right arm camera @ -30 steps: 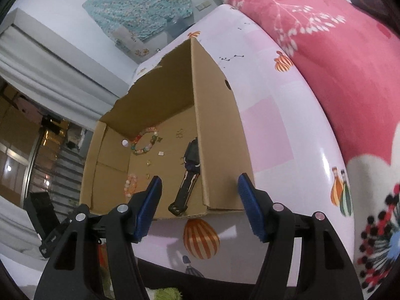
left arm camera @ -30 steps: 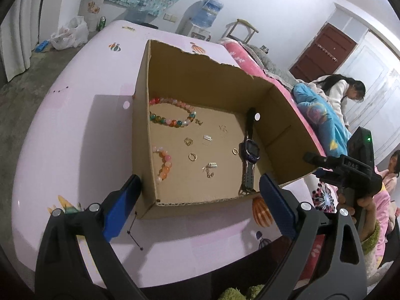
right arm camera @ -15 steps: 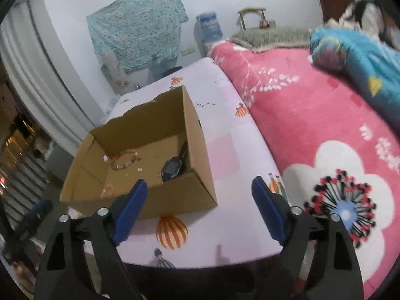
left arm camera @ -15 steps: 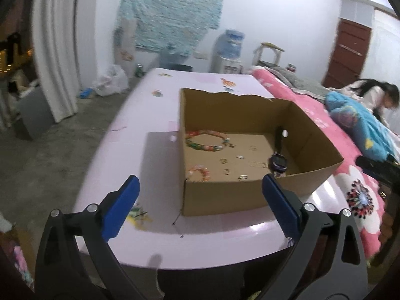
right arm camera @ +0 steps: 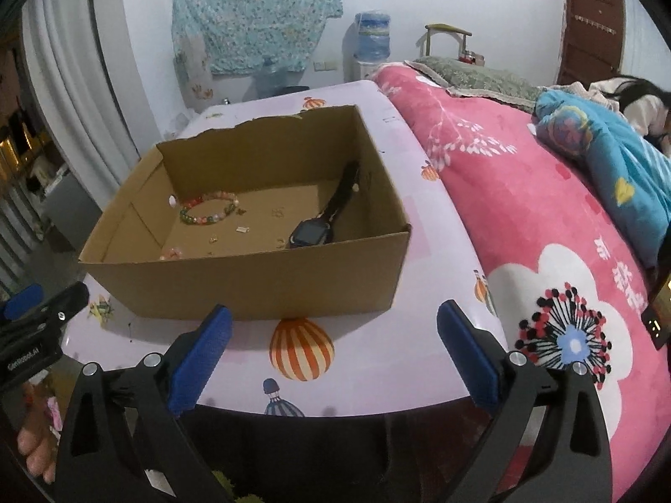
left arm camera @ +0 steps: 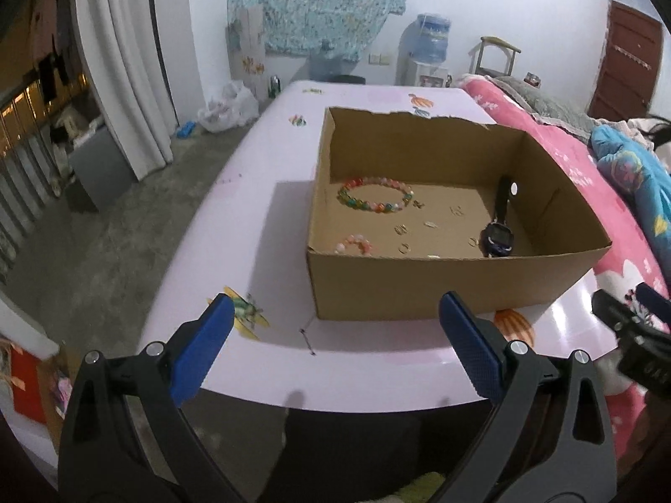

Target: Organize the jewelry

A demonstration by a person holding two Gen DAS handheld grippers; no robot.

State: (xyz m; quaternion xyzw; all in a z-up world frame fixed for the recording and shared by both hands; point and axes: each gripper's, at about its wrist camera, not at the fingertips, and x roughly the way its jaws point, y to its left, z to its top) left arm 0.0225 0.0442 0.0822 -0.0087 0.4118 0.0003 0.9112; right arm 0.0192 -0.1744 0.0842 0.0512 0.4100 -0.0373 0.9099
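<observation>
An open cardboard box [left arm camera: 440, 289] [right arm camera: 260, 283] stands on a pale pink table [left arm camera: 251, 226]. Inside lie a large multicolour bead bracelet [left arm camera: 374, 198] [right arm camera: 207, 210], a small pink bead bracelet [left arm camera: 354, 244] [right arm camera: 170, 253], a dark smartwatch [left arm camera: 498, 237] [right arm camera: 312, 232] and several small rings and charms [left arm camera: 404, 247]. My left gripper [left arm camera: 335, 335] is open and empty, held back in front of the box. My right gripper [right arm camera: 335, 335] is open and empty, also short of the box's near wall.
A pink flowered blanket [right arm camera: 545, 193] covers a bed right of the table, with a person [right arm camera: 641, 105] lying at its far end. A water dispenser [left arm camera: 430, 50], white curtains [left arm camera: 121, 67] and a brown door [right arm camera: 591, 21] stand behind. Concrete floor [left arm camera: 105, 260] lies left.
Both grippers have pulled back and levelled out, away from above the box. The box now sits farther off and is seen from the side. Both stay open and empty.
</observation>
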